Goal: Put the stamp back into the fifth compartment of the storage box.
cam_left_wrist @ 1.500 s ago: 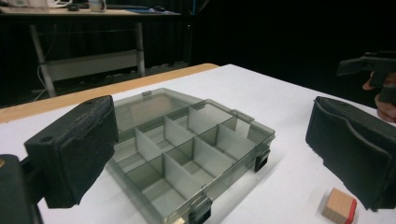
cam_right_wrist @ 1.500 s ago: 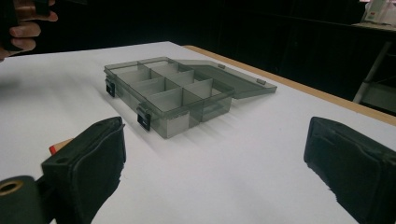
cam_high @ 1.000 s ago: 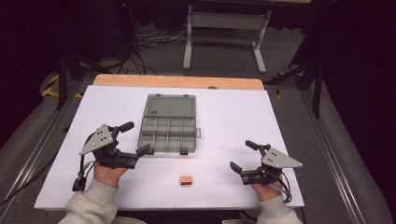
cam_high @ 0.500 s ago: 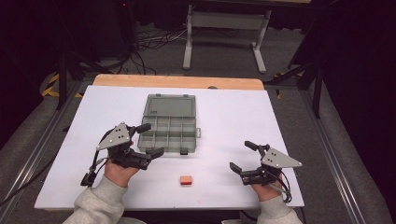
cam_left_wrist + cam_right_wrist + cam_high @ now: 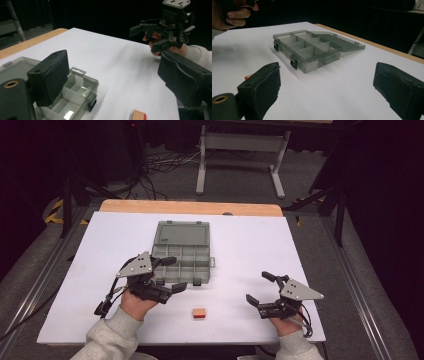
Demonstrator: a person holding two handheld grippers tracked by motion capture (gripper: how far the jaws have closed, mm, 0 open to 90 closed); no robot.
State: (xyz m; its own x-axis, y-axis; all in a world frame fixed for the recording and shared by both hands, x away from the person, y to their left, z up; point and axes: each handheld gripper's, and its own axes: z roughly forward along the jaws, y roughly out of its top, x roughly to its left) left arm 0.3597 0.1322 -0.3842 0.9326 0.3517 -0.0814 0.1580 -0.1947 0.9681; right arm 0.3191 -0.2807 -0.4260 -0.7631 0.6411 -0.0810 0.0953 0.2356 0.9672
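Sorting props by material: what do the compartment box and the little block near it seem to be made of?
The grey see-through compartment box looks like smooth, glossy moulded plastic: the dividers show through its walls, and it has black clip latches. The small orange block looks matte, perhaps wood, with a red edge; it is too small to be sure.

A white-topped table (image 5: 300,250) carries an open grey compartment box (image 5: 181,251) near its centre and a small orange block (image 5: 199,313) at six o'clock.
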